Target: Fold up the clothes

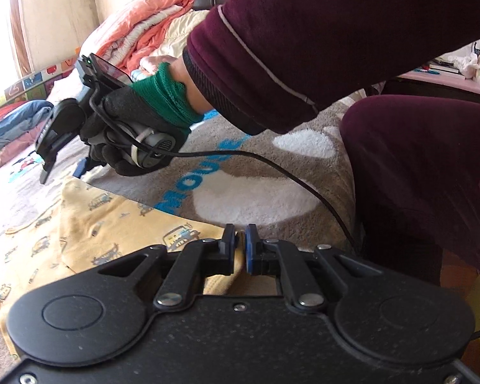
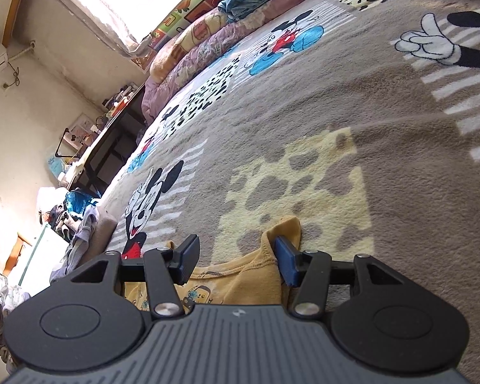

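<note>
Cartoon-mouse blanket (image 2: 352, 112) covered the bed, with the yellow printed shirt (image 1: 118, 227) spread flat for folding. Left gripper (image 1: 239, 244) fingers stood barely parted just past its hem; right gripper (image 2: 236, 260) fingers gaped, straddling its edge.

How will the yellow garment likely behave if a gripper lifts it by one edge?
The yellow garment would probably droop limply: it already lies creased on the blanket. It looks thin, so likely light. Pushed, it may bunch rather than slide on that fuzzy pile.
</note>
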Motion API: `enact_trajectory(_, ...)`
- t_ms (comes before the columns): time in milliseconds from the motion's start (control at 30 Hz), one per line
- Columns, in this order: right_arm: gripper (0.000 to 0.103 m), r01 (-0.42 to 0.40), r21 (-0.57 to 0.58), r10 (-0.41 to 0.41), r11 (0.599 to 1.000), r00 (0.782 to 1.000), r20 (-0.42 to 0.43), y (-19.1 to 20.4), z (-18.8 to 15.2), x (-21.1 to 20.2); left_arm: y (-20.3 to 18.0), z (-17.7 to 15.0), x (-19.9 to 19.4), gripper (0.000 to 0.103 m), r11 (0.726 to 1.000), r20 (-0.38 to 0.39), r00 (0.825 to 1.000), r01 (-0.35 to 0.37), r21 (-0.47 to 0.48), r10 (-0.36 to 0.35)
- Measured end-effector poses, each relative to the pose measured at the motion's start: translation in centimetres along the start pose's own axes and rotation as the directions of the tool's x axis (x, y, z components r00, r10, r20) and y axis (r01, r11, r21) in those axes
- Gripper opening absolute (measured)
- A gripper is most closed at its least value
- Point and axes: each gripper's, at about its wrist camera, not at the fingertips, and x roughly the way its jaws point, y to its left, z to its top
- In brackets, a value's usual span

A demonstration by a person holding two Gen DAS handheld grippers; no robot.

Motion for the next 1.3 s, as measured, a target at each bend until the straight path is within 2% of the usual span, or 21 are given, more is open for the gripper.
enact_trajectory(67,0.053,0.014,-0.023,-0.014,1.000,1.000,0.013,0.3,0.0,-0.4,0.2,0.0,-0.4,0.022,0.999,0.012,0.999,0.046,-0.020,-0.046)
enact_trajectory(167,0.054,0.032,-0.056,-0.029,0.998,0.998,0.052,0.7,0.0,-1.8,1.6,-0.2,-1.9,0.022,0.992,0.065,0.995,0.078,-0.102,-0.071)
enact_trajectory(300,0.055,0.070,-0.133,-0.056,0.989,0.993,0.105,1.6,-0.3,-4.5,5.2,-1.5,-3.8,0.022,0.964,0.078,0.996,-0.011,-0.265,0.033)
enact_trajectory(433,0.055,0.031,-0.208,-0.008,0.978,0.994,0.111,2.8,-2.9,-8.4,7.1,-3.0,-4.9,0.022,0.931,0.037,0.992,-0.097,-0.352,0.117)
enact_trajectory(500,0.055,0.003,-0.227,0.021,0.974,0.994,0.104,3.2,-5.4,-11.1,7.3,-3.2,-5.3,0.022,0.919,0.038,0.991,-0.101,-0.380,0.125)
enact_trajectory(567,0.055,-0.028,-0.230,0.051,0.973,0.994,0.096,3.5,-8.0,-13.7,7.1,-3.2,-5.5,0.022,0.913,0.057,0.990,-0.096,-0.396,0.128)
enact_trajectory(633,0.055,-0.047,-0.172,0.065,0.984,0.993,0.100,2.8,-10.8,-15.8,6.5,-3.0,-5.1,0.022,0.911,0.077,0.987,-0.101,-0.399,0.143)
enact_trajectory(733,0.054,-0.068,-0.084,0.077,0.994,0.991,0.113,1.6,-15.1,-18.4,4.9,-3.0,-2.7,0.022,0.932,-0.005,0.991,-0.128,-0.340,0.134)
enact_trajectory(800,0.051,-0.040,-0.079,0.050,0.996,0.991,0.123,1.2,-17.7,-19.4,3.6,-3.0,-1.9,0.020,0.942,-0.045,0.985,-0.175,-0.285,0.169)
enact_trajectory(867,0.040,-0.010,-0.087,0.019,0.996,0.994,0.112,1.3,-19.7,-19.8,3.4,-2.6,-2.4,0.020,0.939,-0.034,0.983,-0.184,-0.291,0.182)
enact_trajectory(967,0.037,0.037,-0.219,-0.012,0.975,0.993,0.116,3.4,-20.6,-20.1,3.5,-2.7,-2.1,0.020,0.926,-0.049,0.976,-0.216,-0.310,0.212)
enact_trajectory(1033,0.037,0.062,-0.295,-0.034,0.953,0.995,0.098,4.4,-21.0,-19.7,3.4,-3.0,-1.4,0.020,0.923,-0.079,0.975,-0.220,-0.316,0.206)
enact_trajectory(1100,0.037,0.145,-0.384,-0.137,0.912,0.989,0.048,4.9,-22.1,-18.6,3.5,-2.8,-1.6,0.020,0.918,-0.077,0.975,-0.224,-0.328,0.210)
enact_trajectory(1167,0.036,0.174,-0.411,-0.165,0.895,0.985,0.058,5.2,-22.7,-18.5,3.7,-2.2,-2.4,0.020,0.910,-0.049,0.971,-0.238,-0.341,0.235)
enact_trajectory(1300,0.037,0.178,-0.485,-0.126,0.856,0.982,0.138,7.0,-23.1,-19.8,5.0,-1.6,-2.7,0.020,0.871,-0.032,0.955,-0.281,-0.403,0.294)
